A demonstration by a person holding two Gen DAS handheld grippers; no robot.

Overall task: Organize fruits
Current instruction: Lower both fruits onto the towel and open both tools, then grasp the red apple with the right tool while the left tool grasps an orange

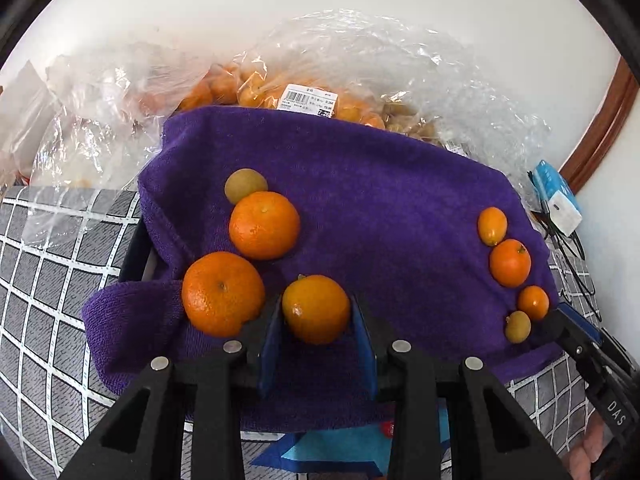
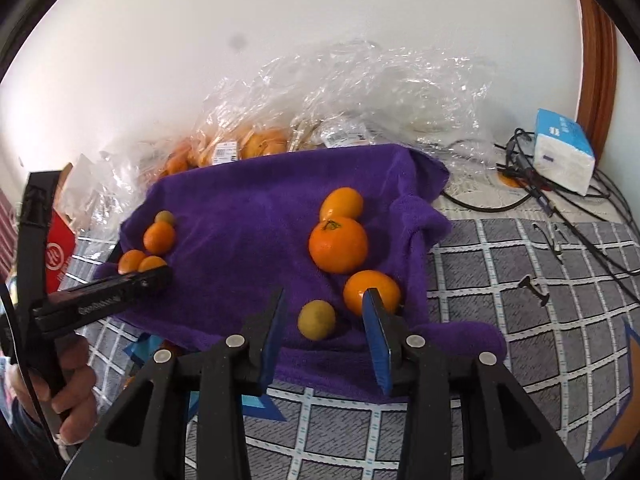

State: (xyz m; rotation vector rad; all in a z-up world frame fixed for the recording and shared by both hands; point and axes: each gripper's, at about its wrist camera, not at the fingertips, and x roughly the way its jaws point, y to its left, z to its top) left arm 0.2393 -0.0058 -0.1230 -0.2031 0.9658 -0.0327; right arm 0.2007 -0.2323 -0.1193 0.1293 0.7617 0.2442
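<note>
Fruits lie in two rows on a purple terry towel (image 1: 360,184): near its left side, a round orange mandarin (image 1: 316,309) sits between the blue pads of the left gripper (image 1: 318,320), jaws narrowed onto its sides, apparently gripping it. It looks light, firm yet bruisable, smooth-skinned; hold across its widest part, gently. The right gripper (image 2: 326,320) hangs with jaws wide around a small yellow-green round fruit (image 2: 317,319), not touching. Only the right view shows the white tissue box (image 2: 564,156) and black cables (image 2: 560,216) far right.
</note>
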